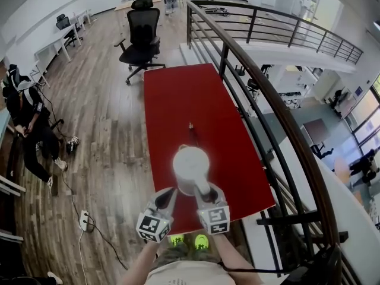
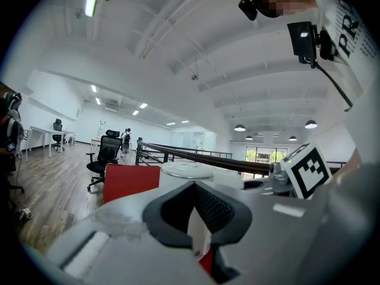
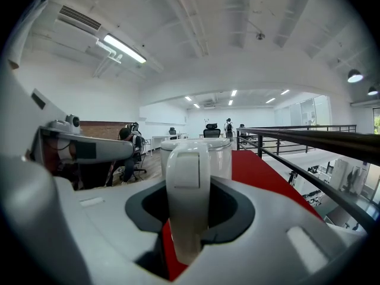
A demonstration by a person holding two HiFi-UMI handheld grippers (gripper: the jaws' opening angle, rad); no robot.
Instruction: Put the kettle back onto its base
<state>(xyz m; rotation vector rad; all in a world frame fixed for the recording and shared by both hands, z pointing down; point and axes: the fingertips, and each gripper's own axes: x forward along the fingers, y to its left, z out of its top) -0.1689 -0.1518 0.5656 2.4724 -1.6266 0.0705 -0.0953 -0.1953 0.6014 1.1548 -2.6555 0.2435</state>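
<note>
— So where was the kettle (image 1: 190,166), and why was it held that way?

— Close to the near edge of the red desk (image 1: 178,94), about midway between its long edges. The right tool (image 1: 202,190) had its jaws clamped on the handle (image 3: 187,183). That seemed the sensible grip, since it kept the body upright and easy to steer down.

— And the left tool (image 1: 171,192)?

— Just beside the kettle on its left. Its jaws were drawn together with nothing between them, so I judged it was only standing by to steady things.

— Was it on the base?

— I couldn't tell. No base showed anywhere on the desk, so it probably lay hidden under the kettle.
</note>
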